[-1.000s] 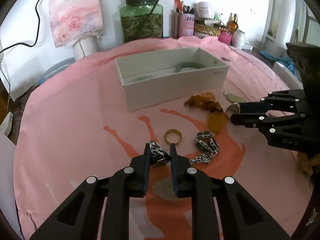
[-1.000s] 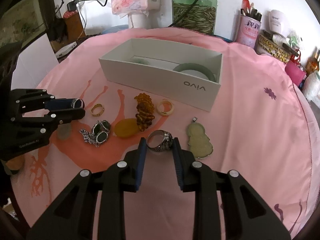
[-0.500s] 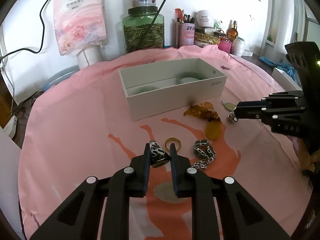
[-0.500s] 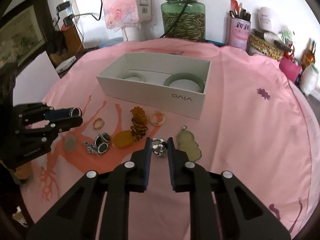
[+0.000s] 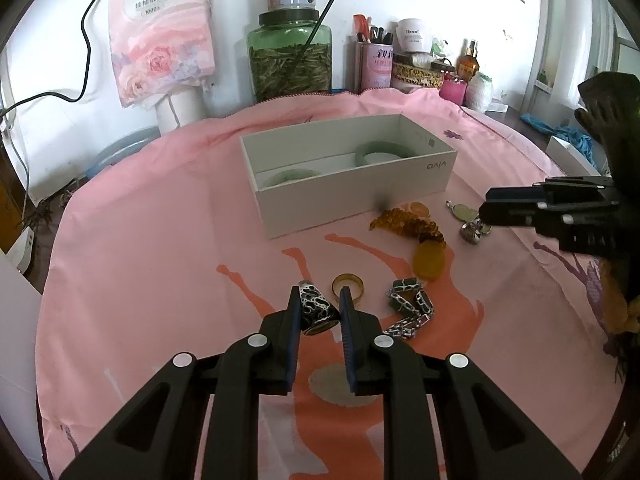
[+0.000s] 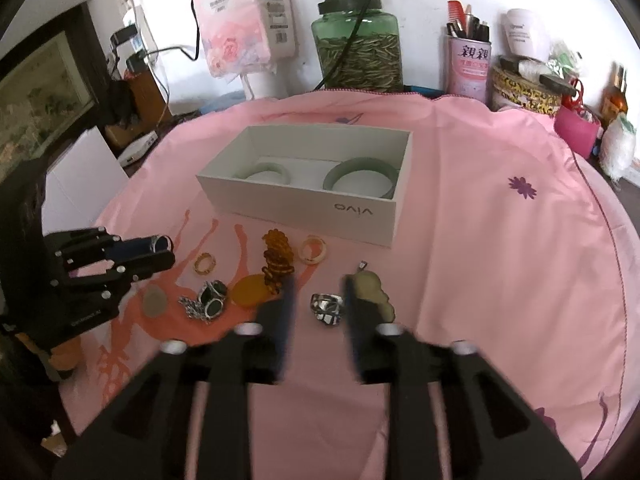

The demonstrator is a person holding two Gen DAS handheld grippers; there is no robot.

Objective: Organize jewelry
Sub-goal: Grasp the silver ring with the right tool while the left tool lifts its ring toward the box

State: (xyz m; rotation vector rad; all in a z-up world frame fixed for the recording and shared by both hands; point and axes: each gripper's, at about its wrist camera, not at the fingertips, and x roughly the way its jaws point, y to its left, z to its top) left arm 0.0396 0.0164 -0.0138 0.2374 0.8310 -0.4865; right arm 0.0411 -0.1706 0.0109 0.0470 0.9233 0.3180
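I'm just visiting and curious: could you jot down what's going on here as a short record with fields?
Setting: pink cloth with jewelry laid out on it
Box: white box holding two green bangles
Left claw: shut on a black-and-silver patterned ring
Right claw: jaws have just been opening, pads clear of the silver ring lying between them
Also loose: amber bead bracelet, gourd-shaped pendant, gold ring
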